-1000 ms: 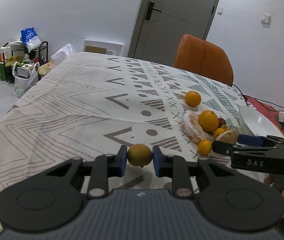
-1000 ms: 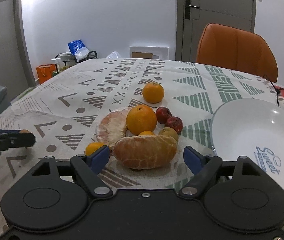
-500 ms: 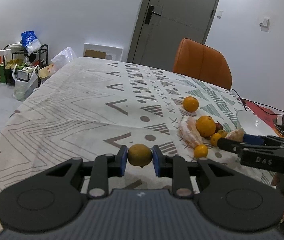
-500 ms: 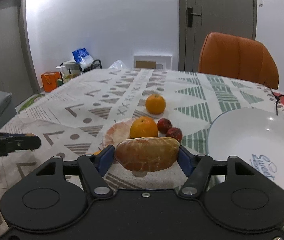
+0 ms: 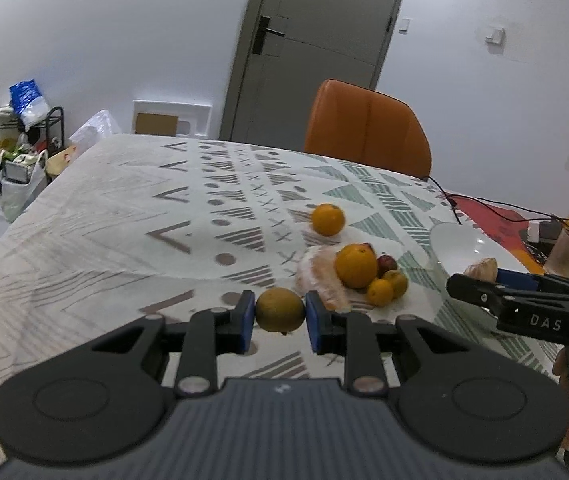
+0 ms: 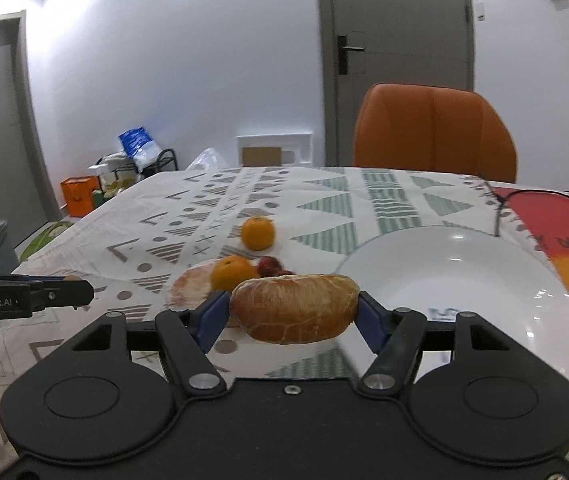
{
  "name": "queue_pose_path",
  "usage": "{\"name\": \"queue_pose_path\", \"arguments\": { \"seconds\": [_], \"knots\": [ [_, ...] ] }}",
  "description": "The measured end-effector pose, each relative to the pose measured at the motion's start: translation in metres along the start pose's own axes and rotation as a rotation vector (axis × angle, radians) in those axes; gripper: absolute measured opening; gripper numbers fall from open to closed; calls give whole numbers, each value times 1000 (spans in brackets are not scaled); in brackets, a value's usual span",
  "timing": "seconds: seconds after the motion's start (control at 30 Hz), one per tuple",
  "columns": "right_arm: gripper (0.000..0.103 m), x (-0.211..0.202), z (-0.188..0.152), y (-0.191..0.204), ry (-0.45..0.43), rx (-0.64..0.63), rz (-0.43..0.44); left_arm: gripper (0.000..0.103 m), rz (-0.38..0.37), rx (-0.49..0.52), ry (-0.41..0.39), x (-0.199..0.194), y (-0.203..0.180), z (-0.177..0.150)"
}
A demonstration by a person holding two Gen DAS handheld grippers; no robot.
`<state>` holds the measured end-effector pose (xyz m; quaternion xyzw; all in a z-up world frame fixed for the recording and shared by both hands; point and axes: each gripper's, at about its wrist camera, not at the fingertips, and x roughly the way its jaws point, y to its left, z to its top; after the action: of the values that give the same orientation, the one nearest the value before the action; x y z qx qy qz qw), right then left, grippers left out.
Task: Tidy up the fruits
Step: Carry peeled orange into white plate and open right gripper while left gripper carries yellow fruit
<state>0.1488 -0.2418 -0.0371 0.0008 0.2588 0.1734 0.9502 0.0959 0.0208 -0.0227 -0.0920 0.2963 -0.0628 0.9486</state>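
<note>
Since a second ago both claws have lifted their fruit off the desk (image 5: 84,216). The right claw (image 6: 292,314), wide around the peeled pomelo piece (image 6: 294,308) before, is now clamped on it, held beside the white plate (image 6: 464,276). The left claw (image 5: 278,314) stays clamped on 1 small yellowish citrus (image 5: 279,310). The remaining fruit pile (image 5: 358,270) sits on the desk near the plate.

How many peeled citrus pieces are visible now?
2. One peeled piece is held in the right gripper; the other peeled piece lies on the table in the fruit pile. More may be hidden.
</note>
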Motion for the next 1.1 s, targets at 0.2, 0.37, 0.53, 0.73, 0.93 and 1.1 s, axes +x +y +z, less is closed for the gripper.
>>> {"name": "queue_pose_path", "arguments": {
  "seconds": [0.2, 0.37, 0.53, 0.73, 0.93, 1.1],
  "knots": [
    [65, -10, -4, -28, -15, 46, -35, 25, -13, 31, 2, 7, -22, 4],
    [65, -16, -9, -48, -19, 72, -63, 25, -28, 58, 4, 12, -43, 6],
    [65, -20, -15, -66, -24, 95, -92, 25, -37, 87, 6, 17, -61, 8],
    [66, -20, -23, -81, -26, 99, -135, 25, -39, 109, 14, 24, -77, 8],
    [71, -23, -28, -99, -39, 138, -160, 25, -42, 140, 20, 31, -94, 10],
    [82, -34, -30, -107, -68, 144, -166, 25, -56, 165, 25, 40, -111, 12]
  ]
}}
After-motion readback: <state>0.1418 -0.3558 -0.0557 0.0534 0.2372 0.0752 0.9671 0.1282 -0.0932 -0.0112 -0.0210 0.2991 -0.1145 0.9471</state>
